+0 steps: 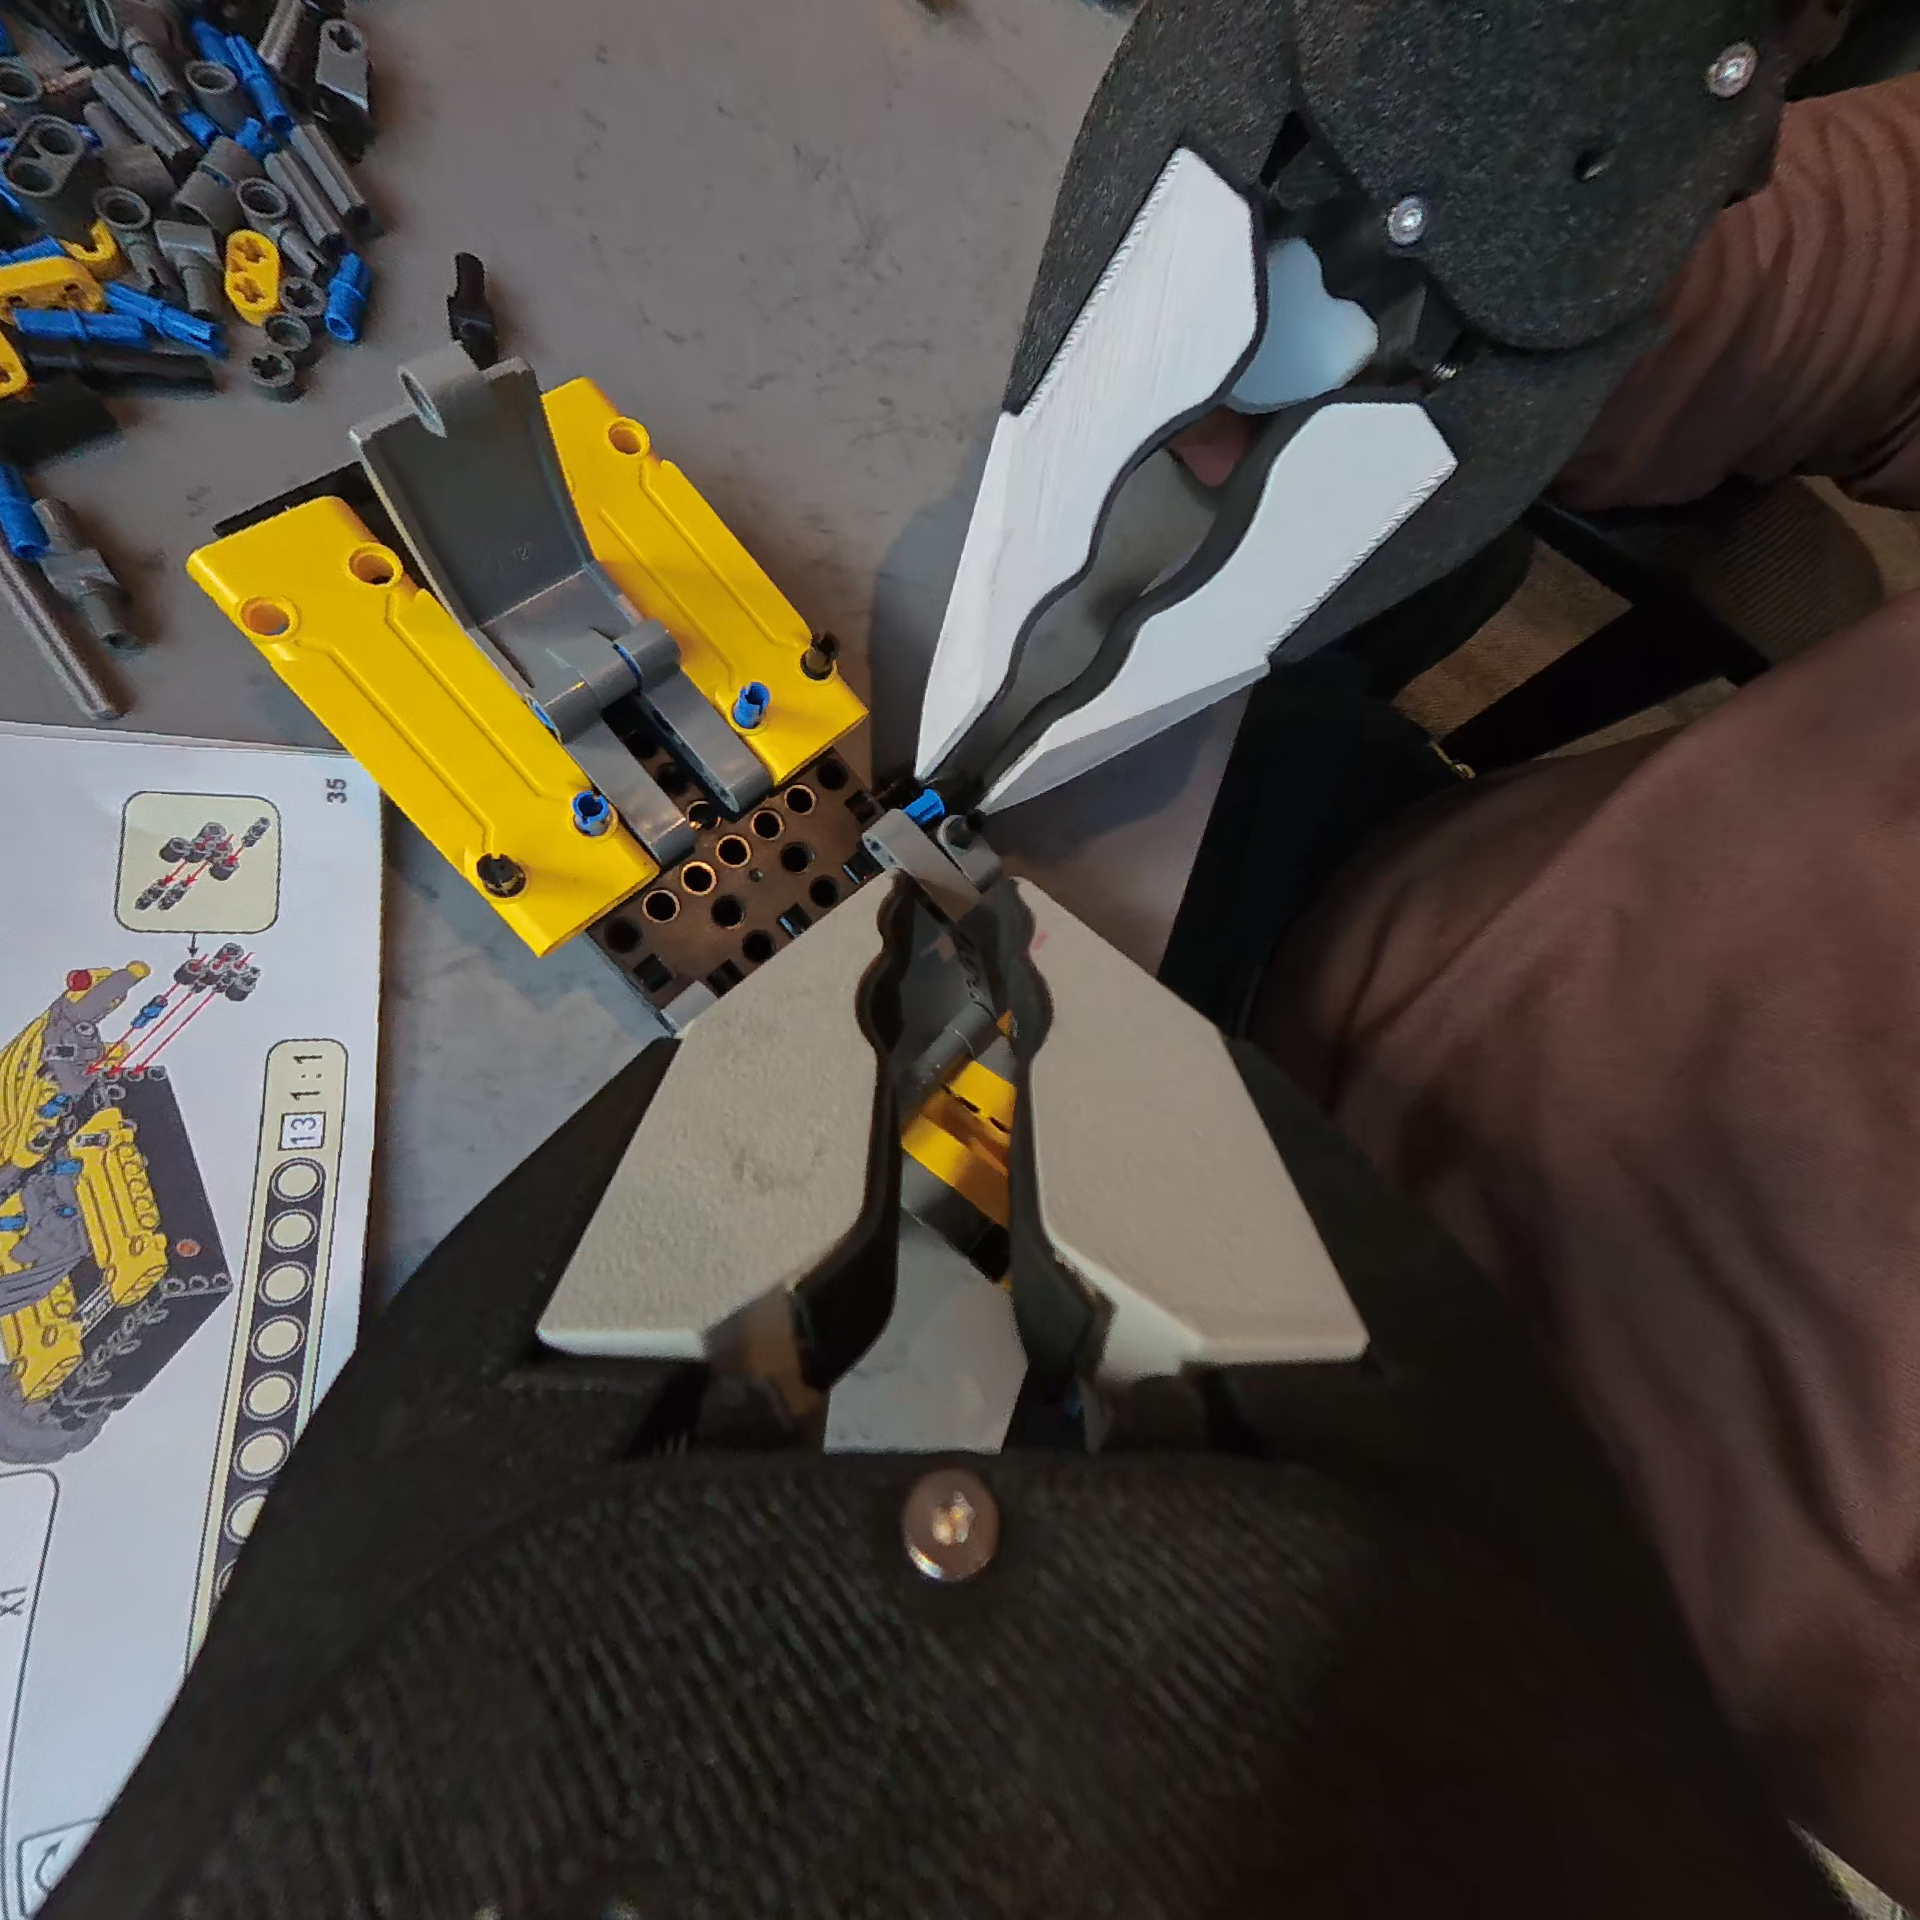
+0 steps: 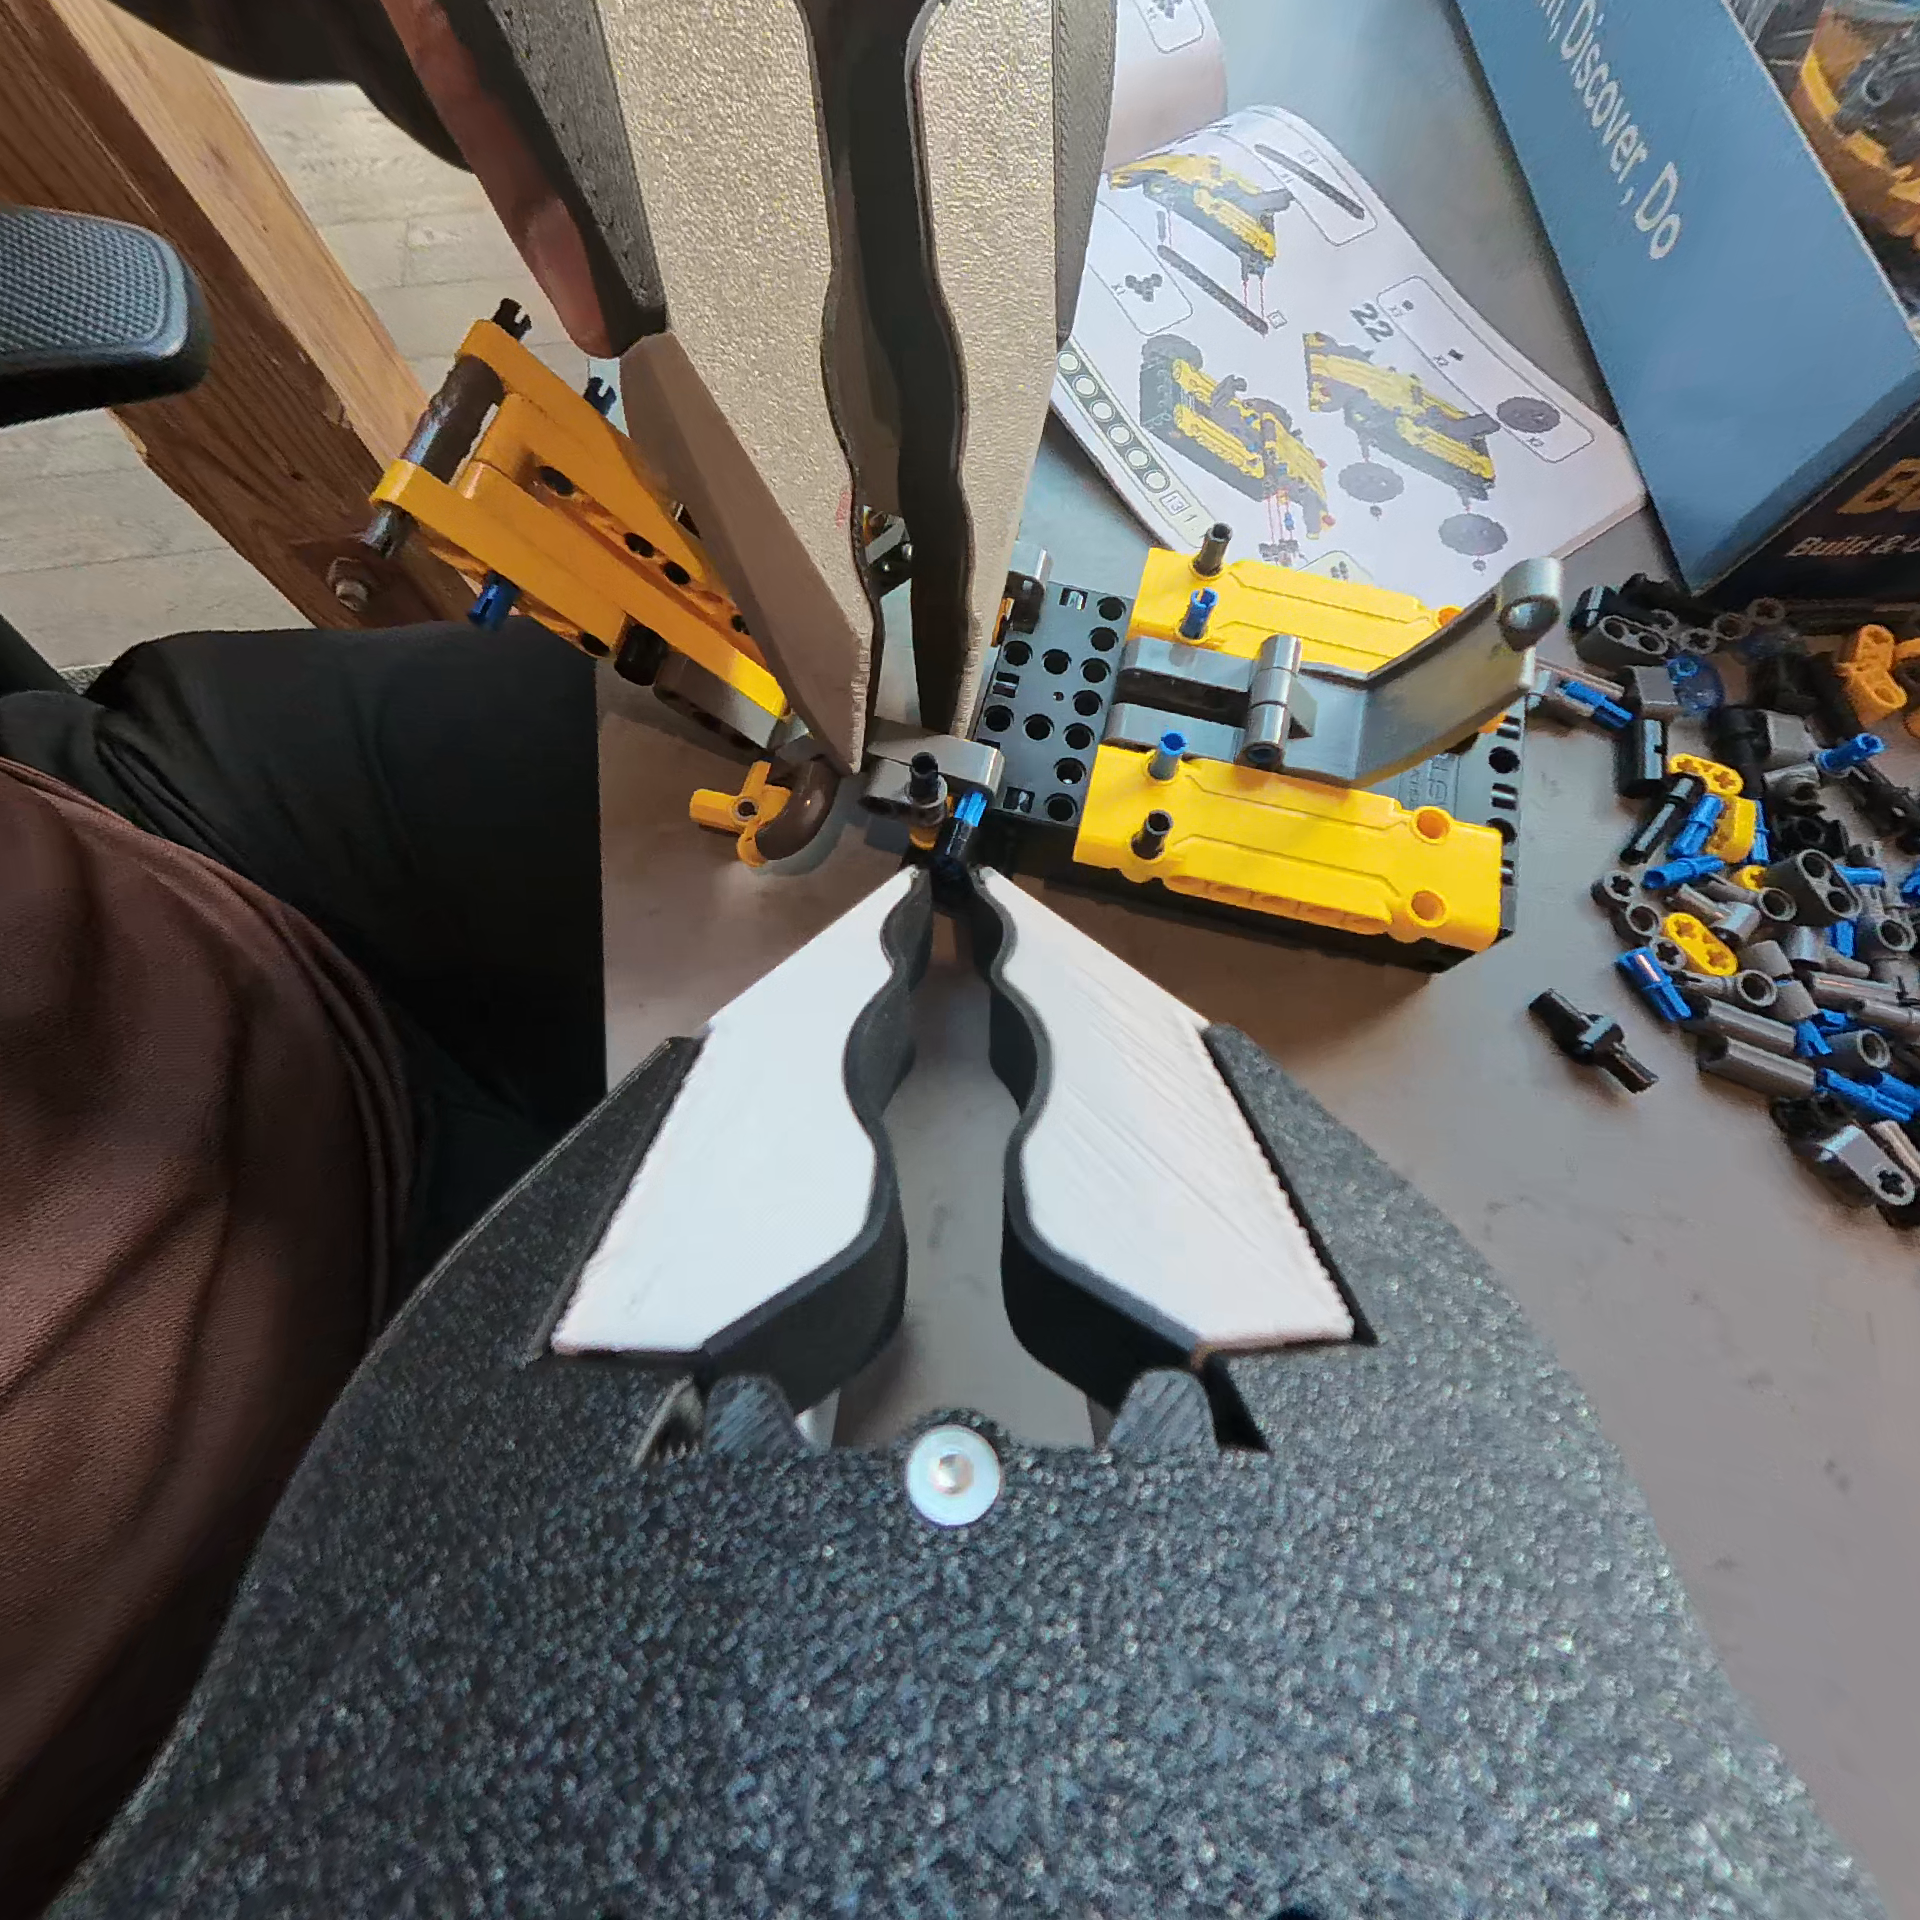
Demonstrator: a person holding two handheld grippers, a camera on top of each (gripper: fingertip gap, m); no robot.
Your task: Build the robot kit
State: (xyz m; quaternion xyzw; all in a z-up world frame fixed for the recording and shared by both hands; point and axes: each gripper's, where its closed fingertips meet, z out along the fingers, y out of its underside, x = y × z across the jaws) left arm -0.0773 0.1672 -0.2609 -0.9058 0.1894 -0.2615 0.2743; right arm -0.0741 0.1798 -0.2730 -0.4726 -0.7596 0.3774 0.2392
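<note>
My left gripper [image 1: 951, 899] is shut on a grey connector [image 1: 928, 847] at the end of a yellow and grey arm assembly [image 2: 582, 520], held beside a black perforated block [image 1: 748, 883]. The block carries two yellow panels [image 1: 416, 707] and a grey lever [image 1: 488, 499]. My right gripper [image 2: 948, 878] is shut on a small blue pin [image 2: 964, 814], with its tip at the grey connector [image 2: 935, 774]. The two grippers meet tip to tip at the block's corner. The left gripper [image 2: 899, 743] comes down from above in the right wrist view.
A pile of loose grey, blue and yellow parts [image 2: 1766, 914] lies to the right of the block. An open instruction booklet [image 2: 1299, 343] and a blue box [image 2: 1714, 260] lie behind it. A wooden table leg [image 2: 208, 312] and a person's brown sleeve [image 1: 1662, 1039] are close by. Less than 4 cm separates the two grippers' tips.
</note>
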